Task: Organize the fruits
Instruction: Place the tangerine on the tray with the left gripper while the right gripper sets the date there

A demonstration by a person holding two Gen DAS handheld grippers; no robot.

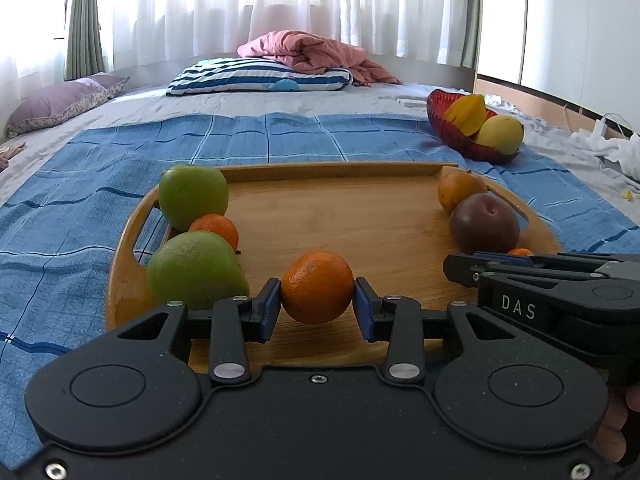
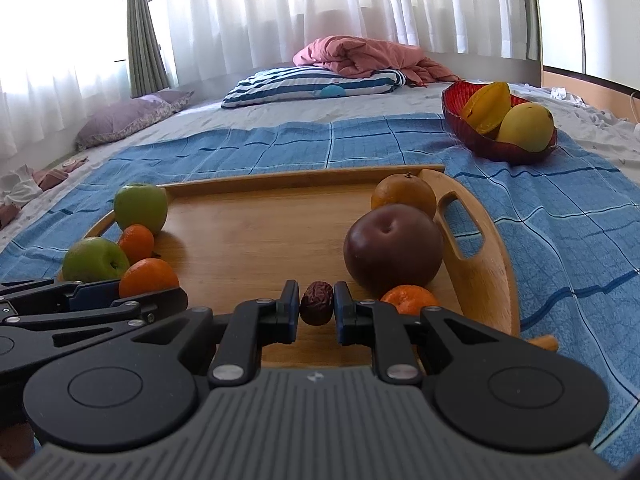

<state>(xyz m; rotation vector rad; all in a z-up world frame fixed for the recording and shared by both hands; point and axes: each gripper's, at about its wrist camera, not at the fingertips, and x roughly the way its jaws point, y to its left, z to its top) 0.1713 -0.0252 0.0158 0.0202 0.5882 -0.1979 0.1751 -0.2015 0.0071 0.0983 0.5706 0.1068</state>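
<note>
Left gripper [image 1: 316, 303] pitched forward and downward, blue pads [image 1: 272, 304] clamped on either side of a small round fruit. Right gripper [image 2: 316, 311] angled the same way, close alongside on the right, jaws pinched nearly together on a small wrinkled fruit. Each gripper's black fingers seen edge-on in the other's view. Fingertips of a hand [image 1: 624, 428] glimpsed at the lower right of the left view.

tray [image 1: 280, 168] centre bare, green apples [image 1: 192, 194] crowd left edge, dark plum [image 2: 394, 250] w/ orange [image 2: 404, 196] block right
</note>
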